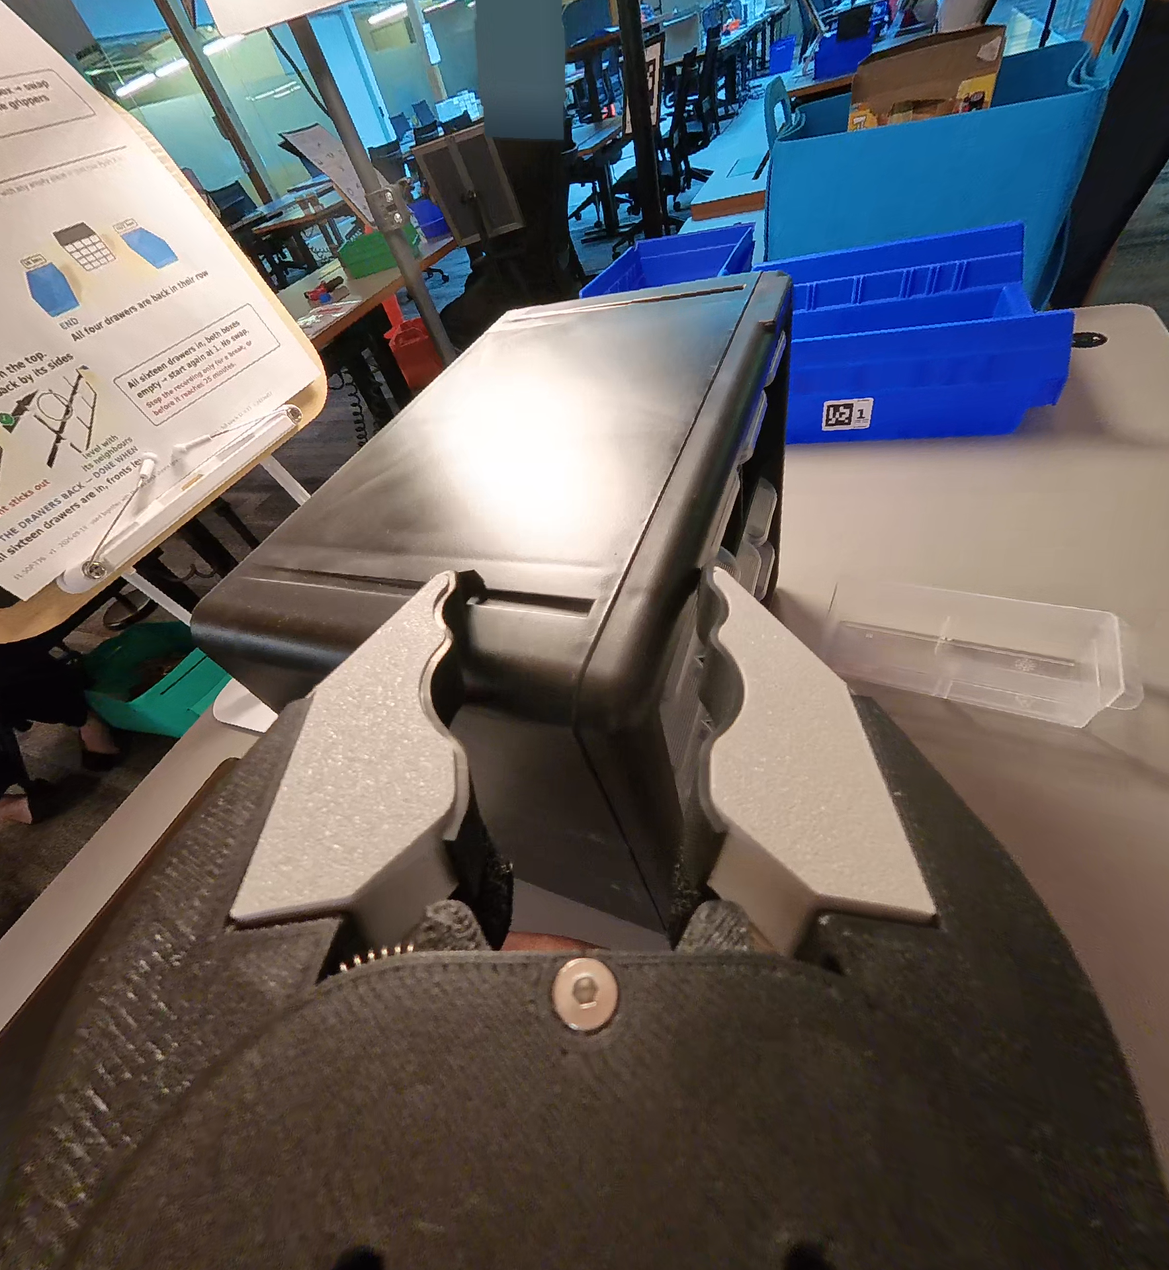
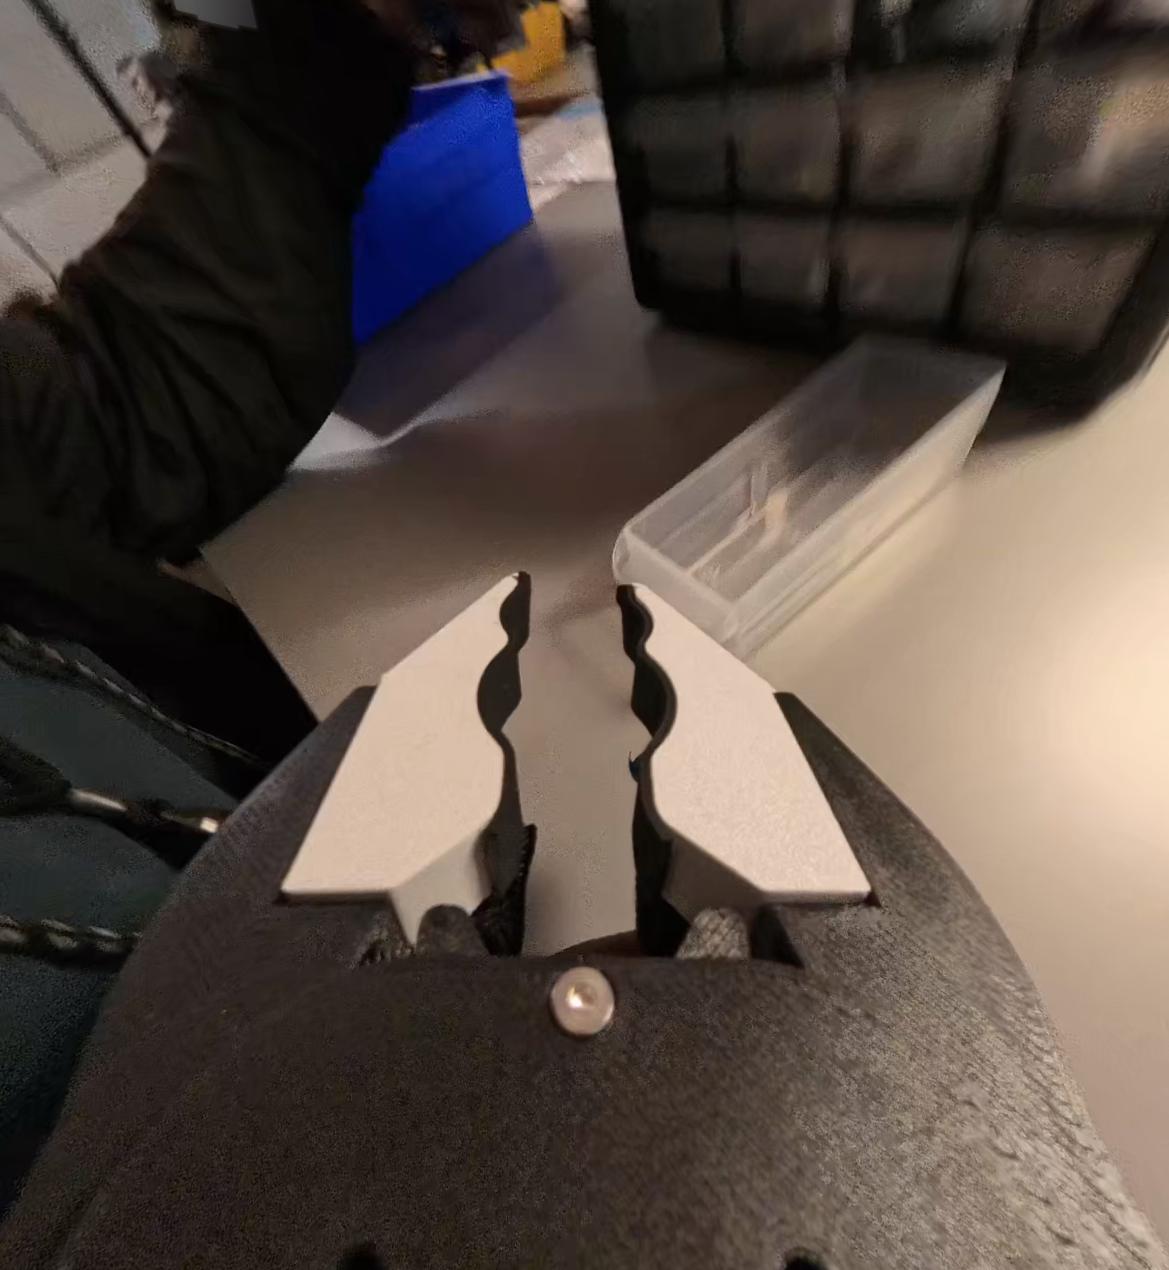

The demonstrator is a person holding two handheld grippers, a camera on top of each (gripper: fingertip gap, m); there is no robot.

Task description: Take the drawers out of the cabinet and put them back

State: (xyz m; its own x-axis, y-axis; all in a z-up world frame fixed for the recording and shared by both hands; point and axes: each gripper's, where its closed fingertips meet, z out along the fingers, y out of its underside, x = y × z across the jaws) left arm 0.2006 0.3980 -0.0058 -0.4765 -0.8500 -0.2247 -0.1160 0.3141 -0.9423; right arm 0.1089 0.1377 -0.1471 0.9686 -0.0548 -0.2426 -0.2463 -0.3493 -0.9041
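Clear drawer before cabinet front

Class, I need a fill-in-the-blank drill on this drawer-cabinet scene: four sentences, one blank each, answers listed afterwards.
1. The clear drawer lies on the ____, outside the cabinet.
2. The cabinet has a top coloured ____.
3. The storage bins beyond the cabinet are coloured ____.
4. The right gripper has its jaws apart and holds ____.

Missing words: table; black; blue; nothing
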